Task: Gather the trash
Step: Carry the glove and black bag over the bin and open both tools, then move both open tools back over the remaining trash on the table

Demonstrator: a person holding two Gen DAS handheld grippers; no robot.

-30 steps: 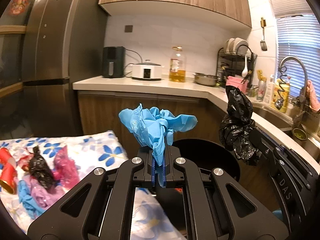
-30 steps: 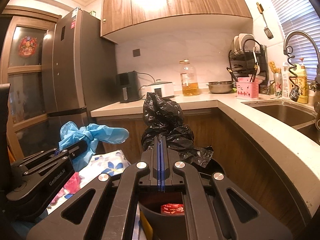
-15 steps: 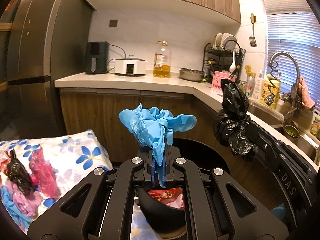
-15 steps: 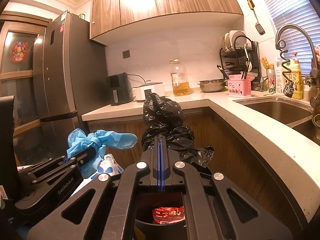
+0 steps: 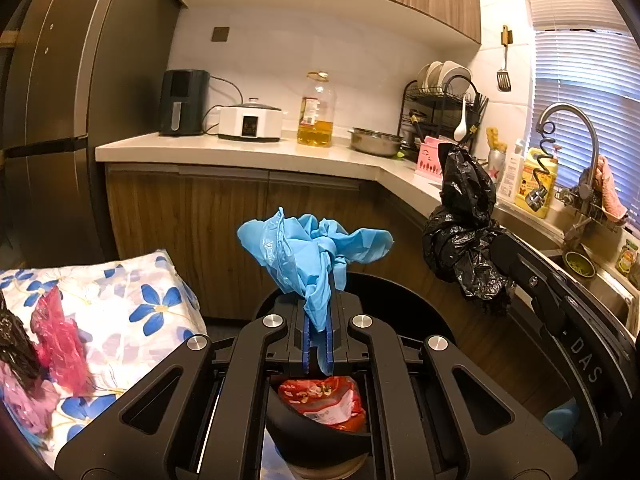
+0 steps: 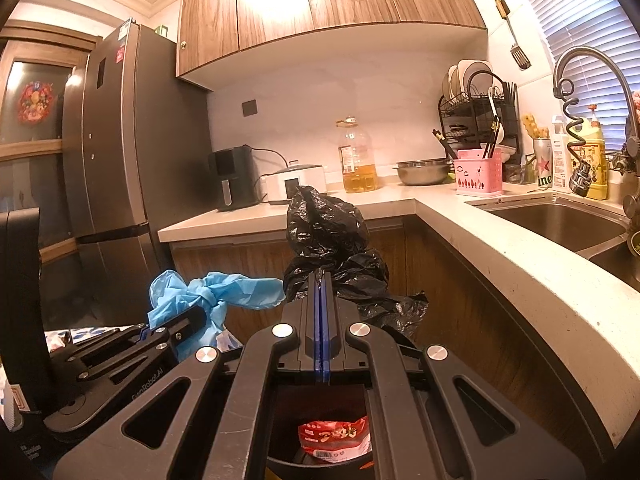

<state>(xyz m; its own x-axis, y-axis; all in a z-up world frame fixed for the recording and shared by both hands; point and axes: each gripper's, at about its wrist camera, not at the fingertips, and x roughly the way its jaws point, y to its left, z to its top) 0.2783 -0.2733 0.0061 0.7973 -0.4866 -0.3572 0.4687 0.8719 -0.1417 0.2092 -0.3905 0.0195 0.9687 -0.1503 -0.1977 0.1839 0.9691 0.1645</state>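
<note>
- Two grippers hang over a black bin (image 5: 420, 304) in a home kitchen, each gripping one piece of rubbish, apparently placed so that a release would drop it inside.
- Left wrist view: the left gripper (image 5: 316, 344) has its jaws pressed nearly together on a knotted blue plastic bag (image 5: 312, 248), pinched low so the crumpled bulk stands up above the fingertips. Directly beneath, a red snack wrapper (image 5: 324, 400) already lies in the bin. To the right, the right gripper (image 5: 500, 252) clamps a black plastic bag (image 5: 464, 224) near the bin's far rim. At left, more scraps, including a pink plastic bag (image 5: 60, 340), wait on a flower-print cloth (image 5: 132, 304), so collection looks unfinished.
- Right wrist view: the right gripper's jaws are closed to a thin seam on the black plastic bag (image 6: 324, 236), which rises from the fingertips. The bin's mouth (image 6: 404, 340) opens below, the red wrapper (image 6: 332, 438) visible within. The left gripper (image 6: 192, 318) sits just beside, at left, the blue bag (image 6: 224, 292) in its grip at similar height.
- Both loads seem poised for a drop; opening the jaws is the likely next step.
</note>
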